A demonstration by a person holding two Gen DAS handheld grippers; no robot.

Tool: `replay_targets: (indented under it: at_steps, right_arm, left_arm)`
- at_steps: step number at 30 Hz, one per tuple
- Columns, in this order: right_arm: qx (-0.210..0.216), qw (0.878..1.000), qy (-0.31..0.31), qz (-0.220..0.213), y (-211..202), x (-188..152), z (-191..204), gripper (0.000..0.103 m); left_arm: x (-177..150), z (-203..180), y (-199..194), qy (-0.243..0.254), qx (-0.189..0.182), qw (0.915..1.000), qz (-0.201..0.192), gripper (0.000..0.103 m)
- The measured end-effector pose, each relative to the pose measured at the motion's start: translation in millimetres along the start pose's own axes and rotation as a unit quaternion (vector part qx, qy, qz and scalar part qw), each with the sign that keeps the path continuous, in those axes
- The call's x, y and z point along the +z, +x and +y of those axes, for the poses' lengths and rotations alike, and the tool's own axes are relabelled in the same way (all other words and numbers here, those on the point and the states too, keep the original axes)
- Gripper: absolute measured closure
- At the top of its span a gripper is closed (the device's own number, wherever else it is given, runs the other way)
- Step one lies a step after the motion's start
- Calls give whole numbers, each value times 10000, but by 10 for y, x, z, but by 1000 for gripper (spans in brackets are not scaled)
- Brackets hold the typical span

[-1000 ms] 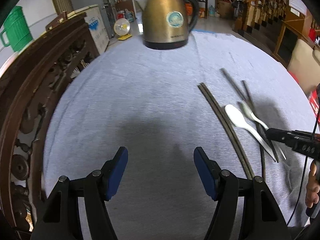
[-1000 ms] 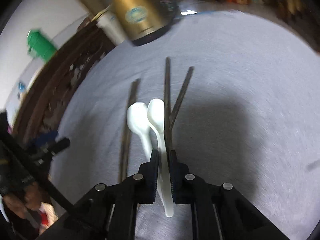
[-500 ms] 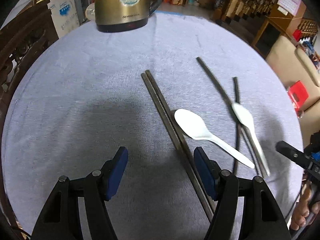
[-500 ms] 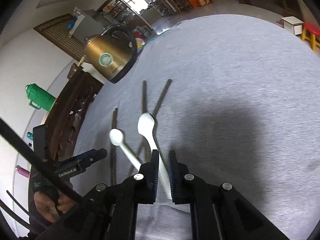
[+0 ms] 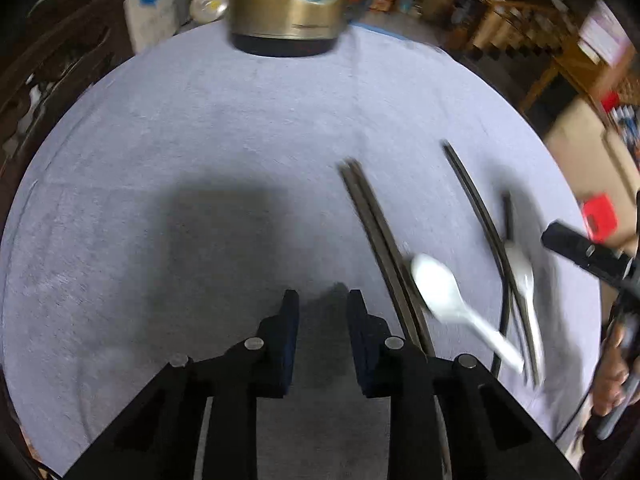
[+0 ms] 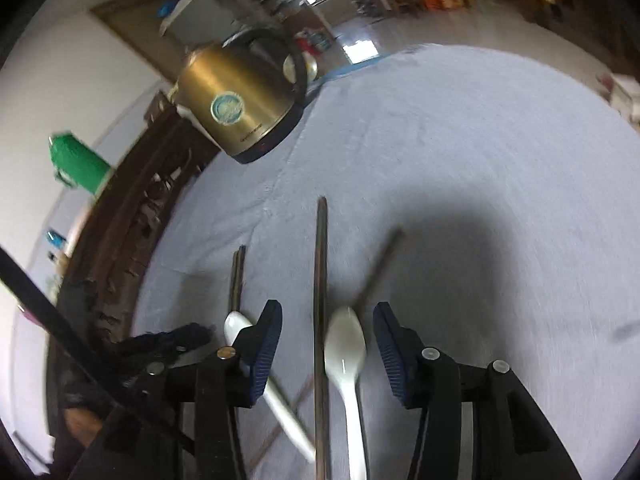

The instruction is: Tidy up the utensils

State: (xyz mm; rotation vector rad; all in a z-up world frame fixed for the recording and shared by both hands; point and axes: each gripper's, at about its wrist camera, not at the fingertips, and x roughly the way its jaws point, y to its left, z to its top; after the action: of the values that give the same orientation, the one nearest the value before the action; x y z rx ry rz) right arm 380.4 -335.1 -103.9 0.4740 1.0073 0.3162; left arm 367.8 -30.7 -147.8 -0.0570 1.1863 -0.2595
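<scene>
Two white spoons and several dark chopsticks lie on the grey cloth [image 5: 200, 160]. In the left wrist view, a chopstick pair [image 5: 380, 248] lies right of my left gripper [image 5: 320, 304], whose jaws are partly closed with a gap and empty. One white spoon [image 5: 440, 288] lies beside that pair; the second spoon [image 5: 524, 280] lies across two crossed chopsticks [image 5: 476, 208]. In the right wrist view, my right gripper [image 6: 328, 320] is open over the second spoon [image 6: 346, 348] and a long chopstick [image 6: 320, 280]. The first spoon [image 6: 236, 326] sits by its left finger.
A brass electric kettle [image 5: 288, 4] stands at the table's far edge and also shows in the right wrist view [image 6: 240, 100]. A carved dark wooden chair back [image 6: 132, 232] borders the left side. A green jug [image 6: 76, 164] stands beyond it.
My right gripper has opened and let go of the spoon, which now lies on the cloth. My left gripper's jaws have narrowed and it has shifted left of the chopstick pair.
</scene>
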Motion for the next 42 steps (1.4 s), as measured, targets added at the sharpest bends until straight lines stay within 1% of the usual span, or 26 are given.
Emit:
replay_targets:
  at_steps: [1,4,7,9,11,12,13,14,17,19,22,25,29,31,32,33,35,36,37,39,40,41,42]
  right_arm:
    - [-99,9997,-202,93,110,118,72,57]
    - [-342,9972,-568,334,363,321,205,65]
    - [-544,9945,-726,514,560,447,268,67]
    - [-774,9909,-885,659,731,530,335,67]
    - [-987,9862,-1027,842,892,556,371,75]
    - [-1081,9849,-1120,761,893,563,383,82]
    - [-1156,9825,-1244,769,918,569,417,90]
    - [-1256,9803,-1335,738,928,572,434,94]
    - [-1189,9826,-1274,650,893,543,394,96]
    - [-1146,9856,-1135,508,796,511,305,97]
    - [-808,9936,-741,273,576,473,153,97]
    - [-570,9969,-528,103,368,435,38,97]
    - [-409,9988,-271,28,225,392,-58,97]
    - [-361,9991,-204,16,206,377,-65,97]
    - [-331,9993,-176,3,172,360,-79,97]
    - [-313,9994,-166,-16,146,344,-95,97]
    - [-269,9996,-110,-53,110,314,-108,97]
    - [-193,9998,-49,-54,103,296,-122,97]
    - [-157,9999,-18,-54,117,278,-123,97]
    - [-130,9999,40,-63,136,256,-121,97]
    - [-118,9999,46,-60,141,246,-117,97]
    - [-101,9999,56,-43,155,239,-103,97]
    - [-109,9999,54,-39,162,233,-97,97]
  left_arm:
    - [85,14,5,-71,32,10000,-19,77]
    - [380,23,45,-157,-29,9999,-51,77]
    - [542,-76,164,-155,-3,9998,157,77]
    - [621,-110,261,-158,129,9993,326,77]
    - [621,-124,295,-205,83,9991,358,77]
    - [614,-133,314,-187,86,9990,390,77]
    - [611,-160,323,-126,155,9991,366,77]
    - [619,-184,327,-86,191,9992,341,77]
    - [649,-256,354,-72,172,9993,335,77]
    - [700,-371,396,22,317,9991,281,77]
    - [716,-473,419,144,435,9987,204,77]
    - [769,-559,445,77,419,9990,140,77]
    - [805,-794,502,179,129,9997,138,77]
    - [795,-832,507,243,-18,9996,148,77]
    - [804,-829,508,205,-82,9997,132,77]
    - [808,-753,494,107,-224,9996,117,77]
    - [811,-665,475,-158,-637,9978,138,77]
    - [812,-663,460,-203,-731,9971,117,77]
    - [756,-657,438,-171,-733,9971,88,77]
    - [744,-730,457,-28,-607,9981,120,77]
    - [642,-725,407,-18,-618,9980,153,77]
    - [610,-759,355,1,-620,9980,147,77]
    - [603,-805,352,80,-542,9984,104,77]
